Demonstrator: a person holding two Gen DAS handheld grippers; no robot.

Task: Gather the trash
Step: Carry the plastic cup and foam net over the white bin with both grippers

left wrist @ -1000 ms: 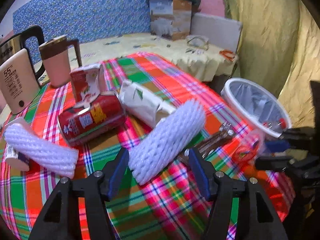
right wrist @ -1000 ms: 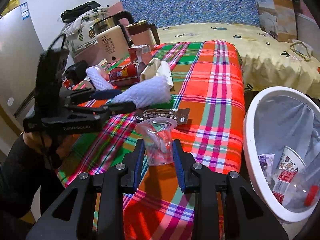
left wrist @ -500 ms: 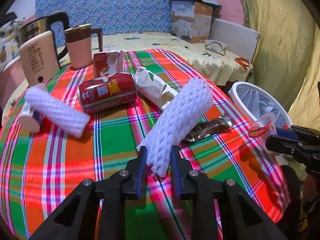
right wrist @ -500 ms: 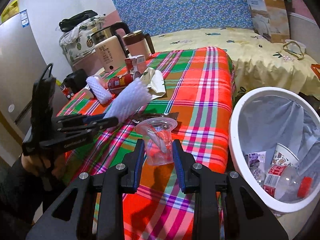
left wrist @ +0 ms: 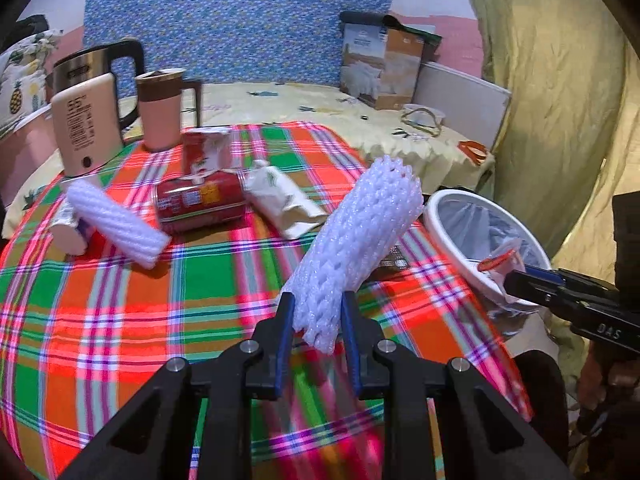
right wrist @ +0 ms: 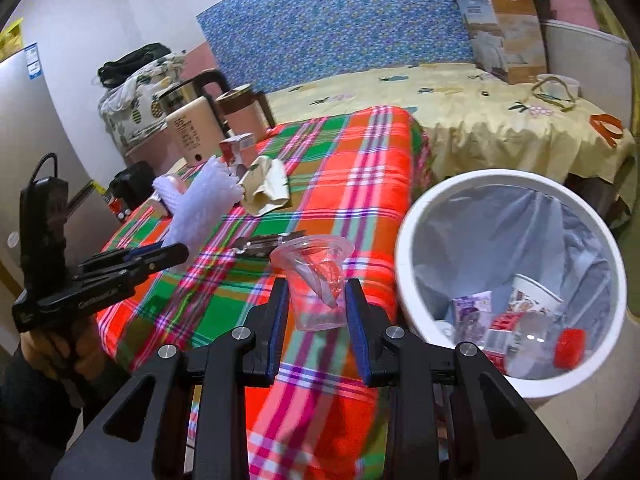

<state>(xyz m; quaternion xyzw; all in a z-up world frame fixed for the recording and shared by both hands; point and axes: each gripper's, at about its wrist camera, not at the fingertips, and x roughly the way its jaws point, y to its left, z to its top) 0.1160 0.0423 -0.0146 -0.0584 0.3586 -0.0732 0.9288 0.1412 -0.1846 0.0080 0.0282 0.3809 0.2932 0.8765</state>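
My left gripper (left wrist: 317, 314) is shut on the near end of a white foam net sleeve (left wrist: 360, 236), which tilts up off the plaid table (left wrist: 120, 320). In the right wrist view the same sleeve (right wrist: 204, 204) rises from the left gripper (right wrist: 160, 254). My right gripper (right wrist: 316, 296) is shut on a clear plastic cup (right wrist: 316, 280) with a red scrap inside, held off the table's edge, just left of the white bin (right wrist: 404, 248). On the table lie a second foam sleeve (left wrist: 116, 220), a red can (left wrist: 200, 200), a crumpled paper bag (left wrist: 280, 200) and a dark wrapper (left wrist: 394, 258).
The bin (left wrist: 436, 216), lined with a grey bag, stands on the floor right of the table and holds cups and wrappers. A kettle (left wrist: 86, 120), a pink mug (left wrist: 160, 108) and a red carton (left wrist: 204, 148) stand at the table's far side. A bed (right wrist: 480, 120) lies behind.
The left gripper closed on the foam sleeve's near end and lifted it, tilting it up off the table. The right gripper carried the clear cup toward the bin.
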